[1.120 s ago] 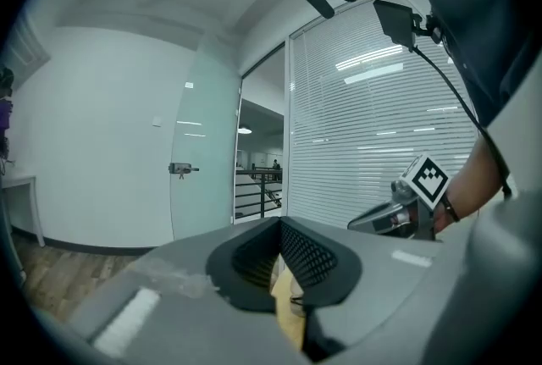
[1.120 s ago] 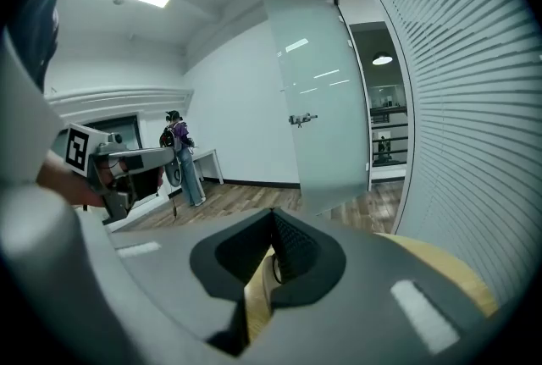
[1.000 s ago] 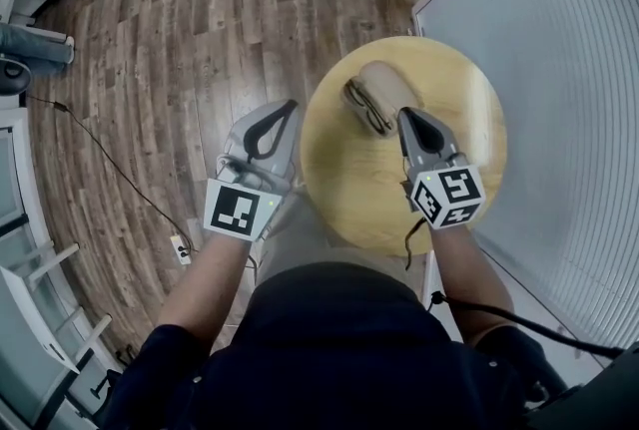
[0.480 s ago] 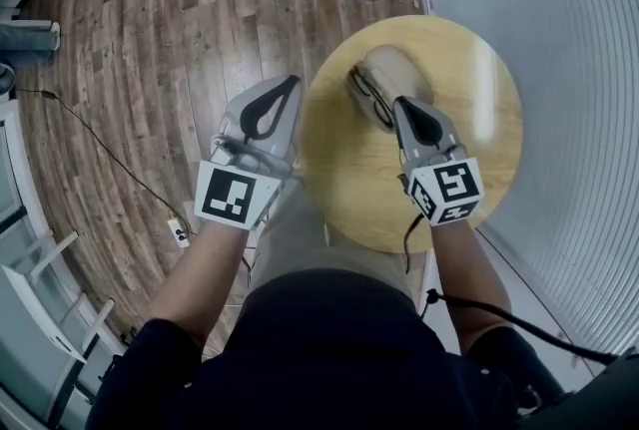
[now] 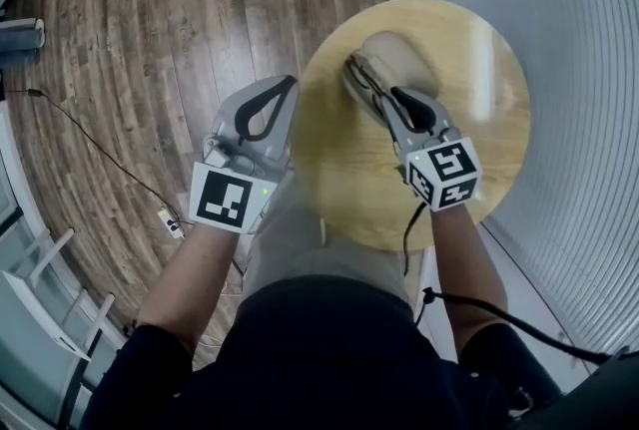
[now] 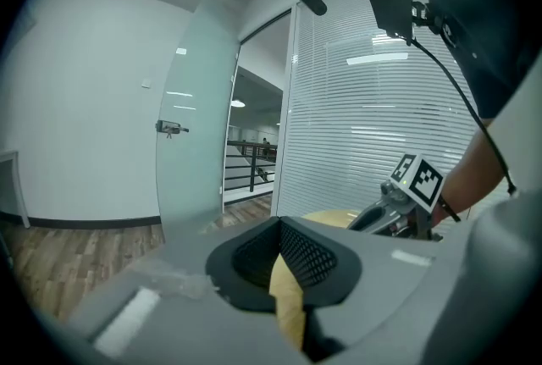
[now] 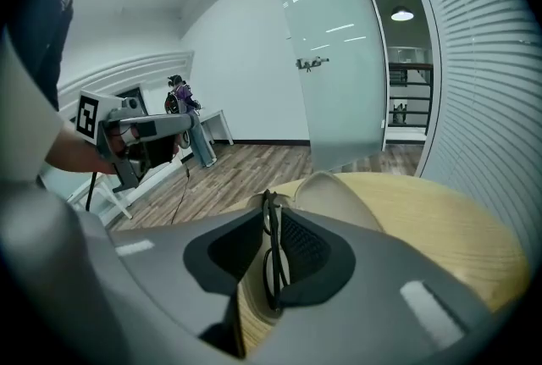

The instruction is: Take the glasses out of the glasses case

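Where the glasses case [image 5: 407, 54] lies open on the far part of the worktop [image 5: 479, 129], we see the folded glasses [image 5: 361, 91] at the case's open side, touching it. The right gripper [image 5: 394, 102] reaches in over the worktop w/ its fingers [image 7: 315, 253] either side of the glasses. In the right gripper view the black frame stands on edge btwn them, against one pad, w/ a sliver of worktop showing btwn it and the other pad. We read those fingers as apart, not clamped. The left gripper [image 5: 286, 87] hangs just off the worktop's edge, over the wood floor [image 5: 150, 69]. Its fingers [image 6: 320, 257] are a little apart, w/ only a strip of worktop seen through the gap.
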The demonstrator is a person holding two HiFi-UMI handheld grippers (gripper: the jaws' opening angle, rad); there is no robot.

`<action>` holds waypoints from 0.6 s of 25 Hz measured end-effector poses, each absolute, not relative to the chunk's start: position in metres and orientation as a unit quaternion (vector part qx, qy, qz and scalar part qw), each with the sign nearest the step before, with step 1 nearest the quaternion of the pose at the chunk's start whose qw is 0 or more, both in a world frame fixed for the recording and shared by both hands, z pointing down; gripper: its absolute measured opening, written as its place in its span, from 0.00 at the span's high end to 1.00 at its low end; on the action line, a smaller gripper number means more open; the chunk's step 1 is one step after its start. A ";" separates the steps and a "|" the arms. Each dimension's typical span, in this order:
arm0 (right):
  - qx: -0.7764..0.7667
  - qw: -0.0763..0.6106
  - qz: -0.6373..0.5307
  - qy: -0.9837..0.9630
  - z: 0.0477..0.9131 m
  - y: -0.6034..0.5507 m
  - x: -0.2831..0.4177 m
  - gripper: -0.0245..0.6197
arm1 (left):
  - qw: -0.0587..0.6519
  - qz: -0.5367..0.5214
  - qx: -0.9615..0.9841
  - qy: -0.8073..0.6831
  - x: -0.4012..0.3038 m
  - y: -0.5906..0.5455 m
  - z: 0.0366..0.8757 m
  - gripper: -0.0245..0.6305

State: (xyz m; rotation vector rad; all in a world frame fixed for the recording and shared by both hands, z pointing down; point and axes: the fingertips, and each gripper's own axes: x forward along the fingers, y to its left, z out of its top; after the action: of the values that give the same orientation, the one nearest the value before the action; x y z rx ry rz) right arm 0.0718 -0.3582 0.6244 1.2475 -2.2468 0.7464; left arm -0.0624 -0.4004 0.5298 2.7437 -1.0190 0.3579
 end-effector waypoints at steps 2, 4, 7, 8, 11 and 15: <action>0.442 0.237 0.281 -0.818 0.638 -0.357 0.071 0.84 | 0.102 0.124 0.926 -0.343 -0.062 -0.400 0.538 0.95; 0.437 0.245 0.284 -0.817 0.647 -0.358 0.072 0.84 | 0.109 0.124 0.924 -0.345 -0.063 -0.400 0.543 0.95; 0.431 0.254 0.288 -0.816 0.654 -0.360 0.070 0.83 | 0.104 0.124 0.926 -0.341 -0.062 -0.403 0.545 0.95; 0.427 0.257 0.289 -0.817 0.655 -0.360 0.068 0.83 | 0.100 0.124 0.928 -0.338 -0.061 -0.403 0.545 0.95; 0.417 0.264 0.294 -0.819 0.656 -0.362 0.064 0.81 | 0.097 0.124 0.930 -0.331 -0.057 -0.404 0.545 0.95; 0.407 0.281 0.298 -0.816 0.667 -0.361 0.063 0.81 | 0.108 0.123 0.929 -0.331 -0.054 -0.404 0.550 0.95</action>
State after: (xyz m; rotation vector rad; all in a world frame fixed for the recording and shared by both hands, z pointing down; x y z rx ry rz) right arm 0.0629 -0.3608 0.6665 1.0907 -2.1869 0.7991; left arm -0.0539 -0.4043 0.5504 2.7341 -0.9738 0.3623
